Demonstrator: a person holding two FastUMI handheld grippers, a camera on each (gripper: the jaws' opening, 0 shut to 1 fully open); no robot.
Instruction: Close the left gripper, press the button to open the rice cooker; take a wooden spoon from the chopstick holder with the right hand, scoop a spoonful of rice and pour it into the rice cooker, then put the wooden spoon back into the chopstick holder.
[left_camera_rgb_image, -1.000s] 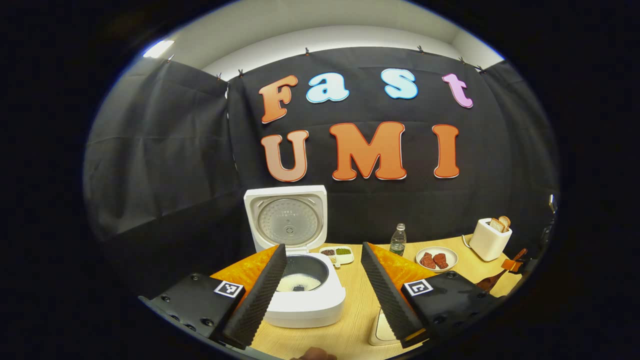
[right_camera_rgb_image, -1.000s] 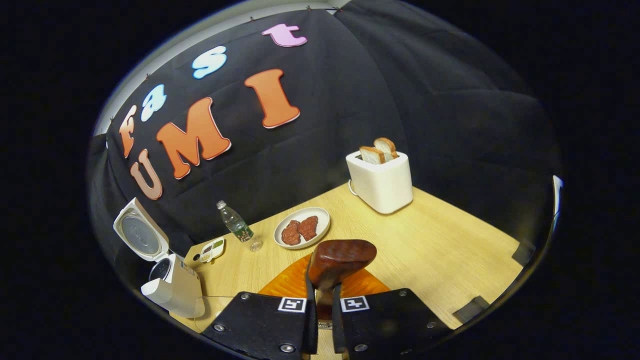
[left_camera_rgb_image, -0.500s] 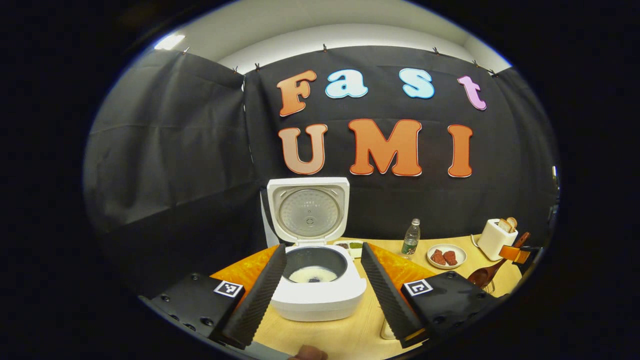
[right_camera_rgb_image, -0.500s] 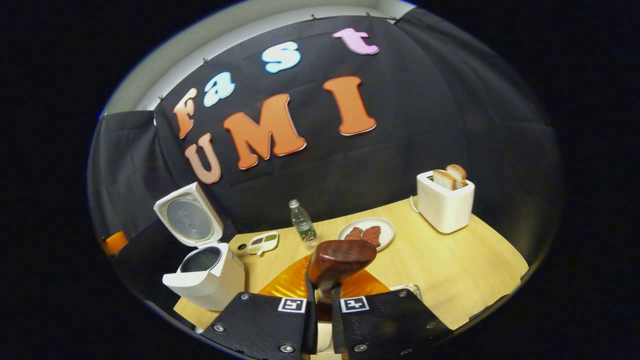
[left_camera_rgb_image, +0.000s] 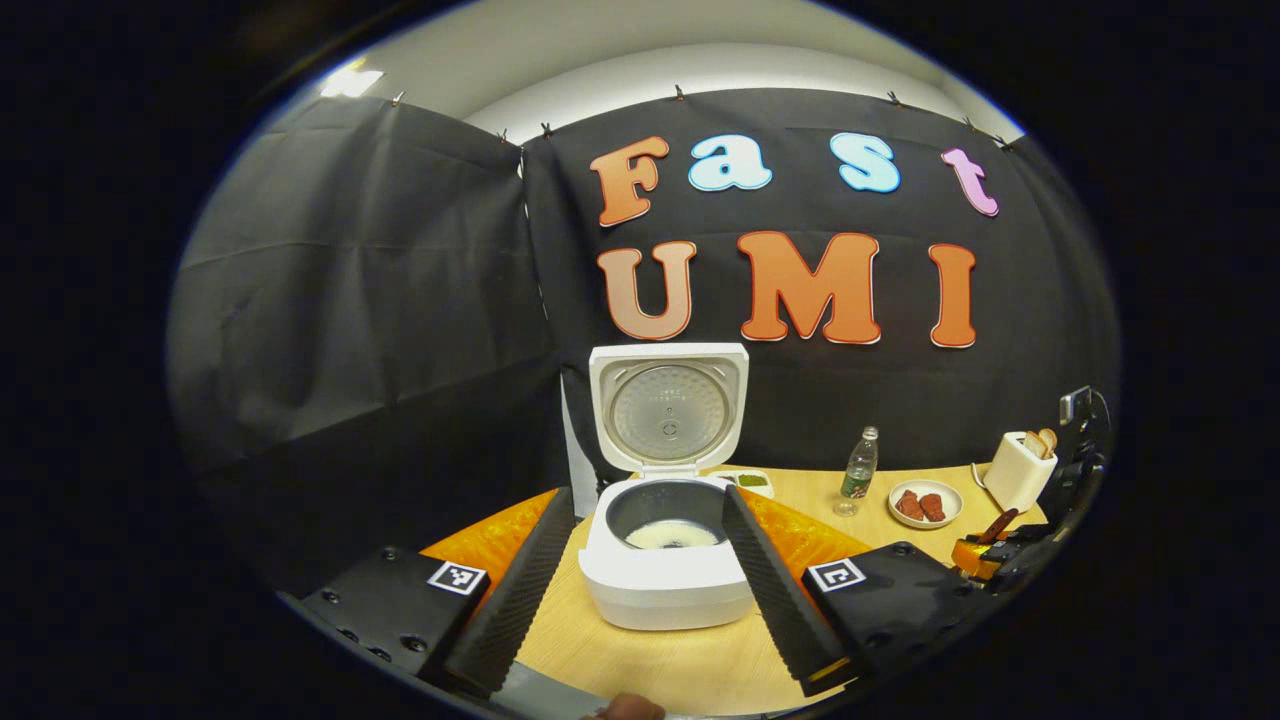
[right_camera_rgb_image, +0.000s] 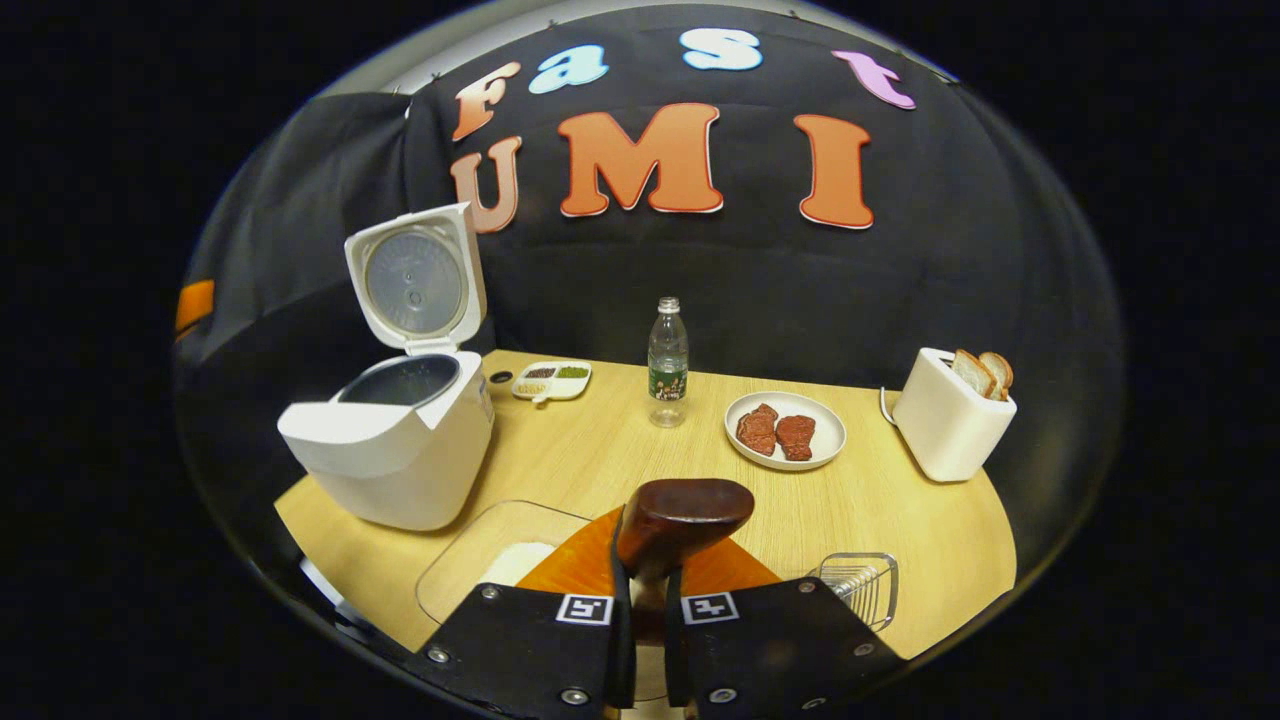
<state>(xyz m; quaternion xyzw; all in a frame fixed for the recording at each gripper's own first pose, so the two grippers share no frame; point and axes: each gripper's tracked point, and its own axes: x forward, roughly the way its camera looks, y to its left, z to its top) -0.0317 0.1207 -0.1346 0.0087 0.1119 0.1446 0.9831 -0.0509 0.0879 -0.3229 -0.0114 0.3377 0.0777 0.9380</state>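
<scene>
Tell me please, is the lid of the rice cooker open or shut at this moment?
Open. The lid stands upright behind the rice cooker, its inner side facing forward, and the inner pot shows with some rice at its bottom.

Bottle (right_camera_rgb_image: 668, 360), meat plate (right_camera_rgb_image: 786, 432), toaster (right_camera_rgb_image: 947, 416), perhaps a condiment dish (right_camera_rgb_image: 552, 380).

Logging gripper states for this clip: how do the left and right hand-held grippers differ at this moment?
The left hand-held gripper is open and holds nothing; the right hand-held gripper is shut on the wooden spoon. The left one faces the open rice cooker head-on; the right one sees the cooker off to one side. Both hang above the wooden table.
</scene>
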